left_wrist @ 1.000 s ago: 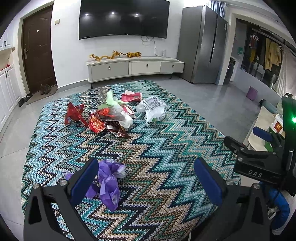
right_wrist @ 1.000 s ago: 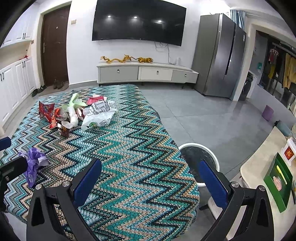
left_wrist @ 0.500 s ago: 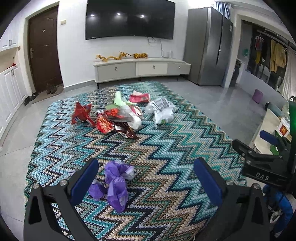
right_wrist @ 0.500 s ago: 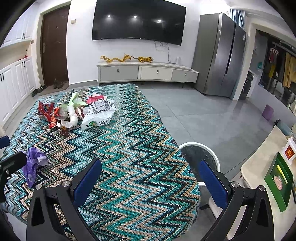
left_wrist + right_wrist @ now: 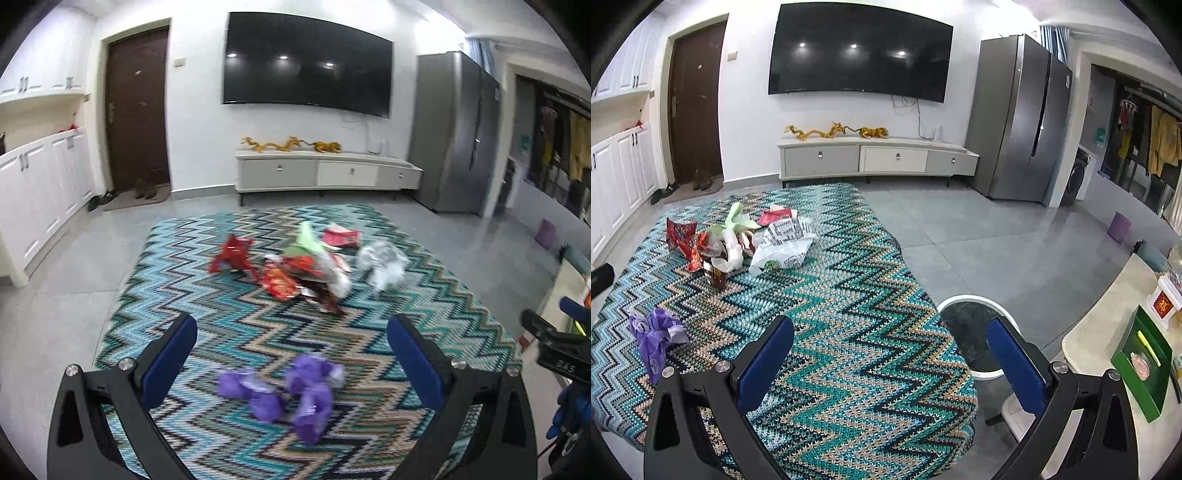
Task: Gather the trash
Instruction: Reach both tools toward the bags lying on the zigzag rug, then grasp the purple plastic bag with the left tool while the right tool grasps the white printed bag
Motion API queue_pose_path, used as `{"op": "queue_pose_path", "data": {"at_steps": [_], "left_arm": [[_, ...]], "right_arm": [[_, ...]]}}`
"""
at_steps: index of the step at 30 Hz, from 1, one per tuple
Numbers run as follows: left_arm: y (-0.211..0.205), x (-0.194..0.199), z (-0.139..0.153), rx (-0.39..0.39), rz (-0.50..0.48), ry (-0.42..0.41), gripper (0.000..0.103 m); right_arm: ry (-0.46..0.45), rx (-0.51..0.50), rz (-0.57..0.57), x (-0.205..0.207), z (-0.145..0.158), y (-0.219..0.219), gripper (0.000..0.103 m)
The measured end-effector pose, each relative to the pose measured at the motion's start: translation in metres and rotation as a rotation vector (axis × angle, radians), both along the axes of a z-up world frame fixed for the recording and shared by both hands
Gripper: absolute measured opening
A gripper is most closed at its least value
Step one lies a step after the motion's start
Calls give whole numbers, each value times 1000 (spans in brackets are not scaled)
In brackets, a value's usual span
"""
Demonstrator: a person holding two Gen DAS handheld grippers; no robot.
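A crumpled purple wrapper (image 5: 291, 395) lies on the zigzag cloth of the table (image 5: 258, 332), just ahead of and between the fingers of my open, empty left gripper (image 5: 291, 354). It also shows in the right wrist view (image 5: 655, 338) at the left. A pile of red, green and white wrappers (image 5: 306, 269) lies farther back, with a white printed bag (image 5: 783, 247) beside it. My right gripper (image 5: 890, 354) is open and empty over the table's right edge. A white-rimmed trash bin (image 5: 971, 332) stands on the floor just below it.
A TV cabinet (image 5: 879, 158) and a grey fridge (image 5: 1019, 118) stand at the far wall. A side table with a green tray (image 5: 1141, 365) is at the right. The right gripper shows at the right edge of the left wrist view (image 5: 554, 347).
My left gripper has swung left and forward, so the purple wrapper now sits centred between its fingers. The right gripper has barely moved.
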State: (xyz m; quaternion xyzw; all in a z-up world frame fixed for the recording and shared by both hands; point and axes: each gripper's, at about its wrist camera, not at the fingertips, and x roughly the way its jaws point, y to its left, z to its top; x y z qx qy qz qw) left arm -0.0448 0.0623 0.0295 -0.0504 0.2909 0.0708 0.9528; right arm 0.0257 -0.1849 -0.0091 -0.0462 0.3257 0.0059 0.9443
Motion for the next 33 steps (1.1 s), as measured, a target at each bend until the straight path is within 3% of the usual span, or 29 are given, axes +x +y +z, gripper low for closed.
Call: {"op": "queue_pose_path", "data": {"at_steps": [6, 10, 14, 16, 18, 24, 27, 29, 31, 33], "left_arm": [[45, -16, -7, -12, 75, 30, 103], [72, -30, -20, -73, 34, 77, 103], [73, -36, -37, -103, -68, 131, 102], [65, -28, -47, -71, -90, 171, 92], [63, -12, -61, -102, -107, 225, 76], [66, 28, -87, -221, -144, 296, 75], [67, 45, -103, -227, -132, 350, 74], [66, 51, -111, -228, -136, 373, 67], [63, 48, -110, -226, -158, 354, 52], [63, 47, -109, -233, -161, 338, 51]], "right_arm": [[-18, 27, 52, 3, 7, 3, 102], [-2, 63, 112, 11, 4, 13, 92], [88, 128, 212, 27, -11, 32, 77], [140, 163, 281, 33, -21, 45, 74], [179, 172, 332, 39, -31, 59, 72], [240, 232, 478, 43, -44, 94, 71], [264, 241, 519, 46, -48, 108, 71], [275, 236, 526, 48, -50, 113, 71], [289, 234, 523, 51, -54, 115, 71], [302, 231, 504, 61, -60, 113, 71]]}}
